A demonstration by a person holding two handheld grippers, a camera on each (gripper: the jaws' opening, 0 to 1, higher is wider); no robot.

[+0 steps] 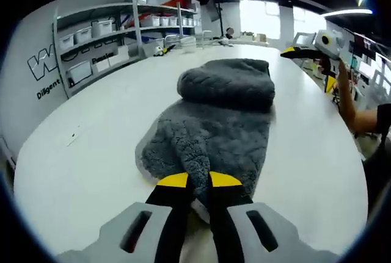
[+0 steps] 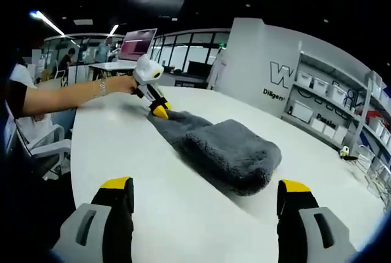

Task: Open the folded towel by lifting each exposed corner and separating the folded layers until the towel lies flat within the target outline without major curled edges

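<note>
Towel (image 1: 214, 129) corner hidden inside left gripper (image 1: 200, 180) (wall lettering cropped).

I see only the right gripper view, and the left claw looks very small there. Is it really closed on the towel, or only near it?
Observer: The left gripper view shows the left claw shut on the towel, with grey pile pinched between its yellow tips.
Operator: Where is my right claw relative to the towel?
Observer: In that view the right claw hangs in the air beyond the towel's far right side, touching nothing.
Operator: Is the layer behind the fold flat?
Observer: Mostly. It spreads wide on the table between the left claw and the folded part.
</note>
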